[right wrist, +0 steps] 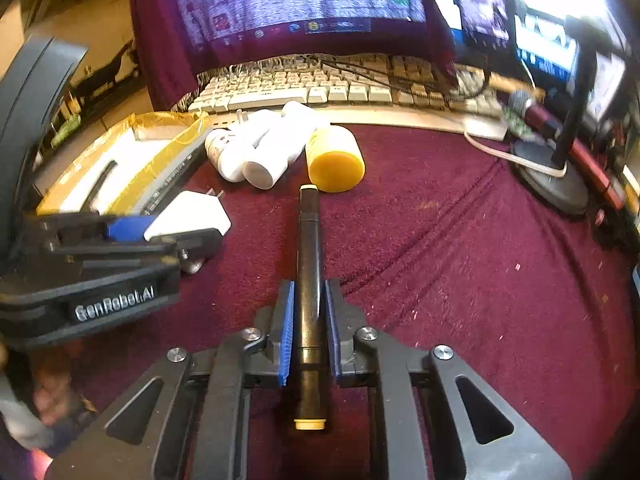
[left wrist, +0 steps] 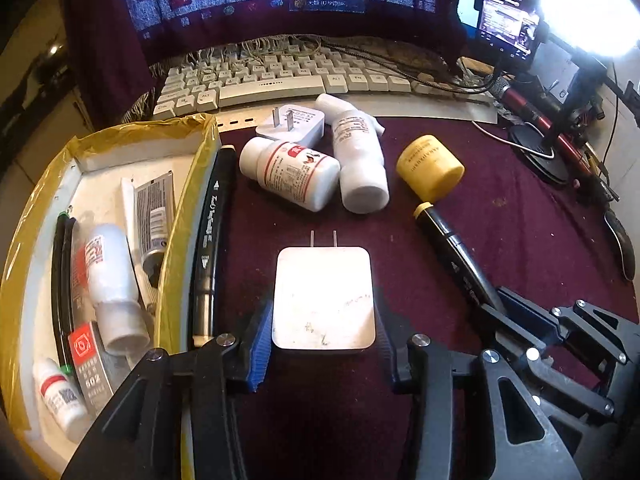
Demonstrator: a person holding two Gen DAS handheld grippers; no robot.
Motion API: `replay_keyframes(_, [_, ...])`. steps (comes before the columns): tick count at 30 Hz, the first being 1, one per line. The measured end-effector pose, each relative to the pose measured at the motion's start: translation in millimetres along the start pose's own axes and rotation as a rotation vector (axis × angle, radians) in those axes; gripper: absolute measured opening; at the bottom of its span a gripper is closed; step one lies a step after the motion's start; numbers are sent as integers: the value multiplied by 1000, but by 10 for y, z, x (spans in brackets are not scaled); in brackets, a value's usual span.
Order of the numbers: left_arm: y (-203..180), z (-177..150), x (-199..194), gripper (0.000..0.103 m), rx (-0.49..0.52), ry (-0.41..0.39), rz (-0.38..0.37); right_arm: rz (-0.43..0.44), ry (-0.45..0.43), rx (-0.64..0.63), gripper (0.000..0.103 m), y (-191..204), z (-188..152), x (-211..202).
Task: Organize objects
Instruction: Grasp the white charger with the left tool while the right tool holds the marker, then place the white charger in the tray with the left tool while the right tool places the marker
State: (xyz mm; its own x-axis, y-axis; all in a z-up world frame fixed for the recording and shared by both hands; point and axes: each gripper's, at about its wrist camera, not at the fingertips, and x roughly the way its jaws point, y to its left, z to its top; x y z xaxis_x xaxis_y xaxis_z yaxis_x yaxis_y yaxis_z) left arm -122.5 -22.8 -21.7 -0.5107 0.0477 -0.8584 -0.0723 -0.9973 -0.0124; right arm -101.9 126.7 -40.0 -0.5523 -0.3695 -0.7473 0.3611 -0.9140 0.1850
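Low in the middle of the right wrist view, the right gripper (right wrist: 307, 320) is pinching a black marker (right wrist: 309, 264), its blue pads pressed against the barrel on both sides. The marker lies lengthwise on the maroon cloth (right wrist: 460, 264), with one yellow cap (right wrist: 309, 424) back between the fingers and the other near a yellow jar (right wrist: 336, 162) higher in the frame. It looks light, stiff and smooth, so it could roll or slip in a loose hold; a hold around mid-barrel, as here, seems the balanced place.

At bottom centre of the left wrist view, the left gripper (left wrist: 323, 332) holds a white charger (left wrist: 323, 300) between its pads, which sit against the charger's two sides; its prongs point up the frame. The charger is a flat, rounded square block, probably hard and fairly light, with slick faces, so its flat sides seem best for gripping.

Left of it stands the tape-edged box (left wrist: 188, 208), already holding small bottles and a tube, with a second black marker (left wrist: 210, 236) lying along its outer wall. Two white bottles (left wrist: 292, 174) and another plug lie near the keyboard (left wrist: 280, 80).
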Motion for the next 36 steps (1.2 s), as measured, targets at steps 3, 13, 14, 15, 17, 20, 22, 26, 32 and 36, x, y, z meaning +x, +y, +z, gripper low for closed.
replay_keyframes(3, [-42,-38,-24,39,8,-2,7,22,2,13,13,-2,-15,-10])
replay_keyframes(13, [-50,-121,-112,39,8,1,2,62,-11,18,13,67,-10,-66])
replay_keyframes(14, [-46,-129,-122,39,10,1,10,66,-13,17,13,72,-7,-73])
replay_keyframes(15, [-45,-139,-135,39,10,-1,14,70,-16,18,13,76,-5,-81])
replay_keyframes(17, [-31,-158,-179,39,8,-8,15,82,-17,23,13,74,3,-82])
replay_keyframes(20, [-8,-181,-261,39,4,-26,17,89,-12,31,13,70,15,-76])
replay_keyframes(22, [3,-191,-307,39,3,-34,23,92,-17,32,12,81,21,-88])
replay_keyframes(26, [24,-206,-416,39,5,-55,26,97,-27,26,13,121,42,-121])
replay_keyframes(32, [82,-219,-542,39,-5,-82,27,106,-39,11,12,202,95,-159])
replay_keyframes(36, [265,-258,-675,39,-59,-101,2,115,-51,-21,12,319,165,-187])
